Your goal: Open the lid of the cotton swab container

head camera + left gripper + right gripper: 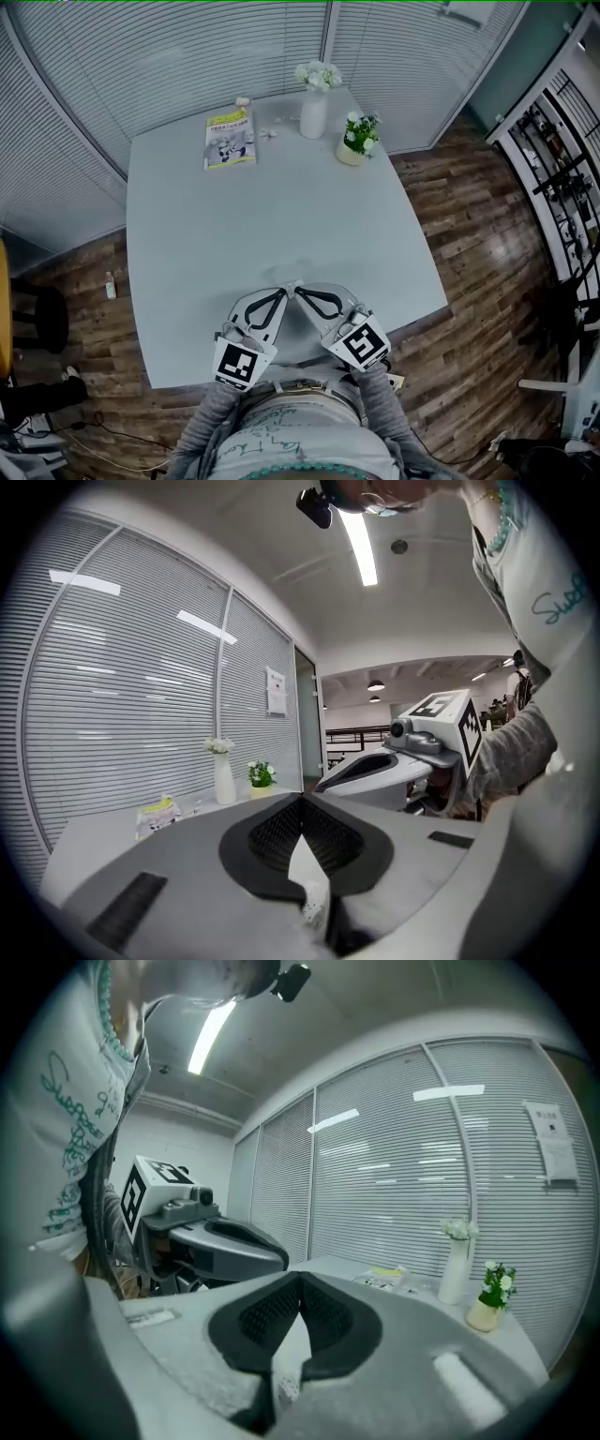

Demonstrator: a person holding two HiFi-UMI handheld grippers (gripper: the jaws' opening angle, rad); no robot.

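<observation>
No cotton swab container shows clearly. A small pale object (243,100) stands at the table's far edge, too small to identify. My left gripper (283,292) and right gripper (302,292) rest side by side at the near edge of the grey table (187,244), tips almost touching each other. Both are shut with nothing between the jaws. In the left gripper view the left gripper's (302,800) dark pads meet at the tip, and the right gripper (375,767) lies just beyond. The right gripper view shows the right gripper (300,1281) shut, with the left gripper (225,1241) beside it.
At the table's far end lie a yellow-green booklet (230,137), a white vase with flowers (314,111), a small potted plant (356,139) and tiny white bits (268,134). Blinds enclose the back. A metal rack (562,178) stands on the wooden floor at the right.
</observation>
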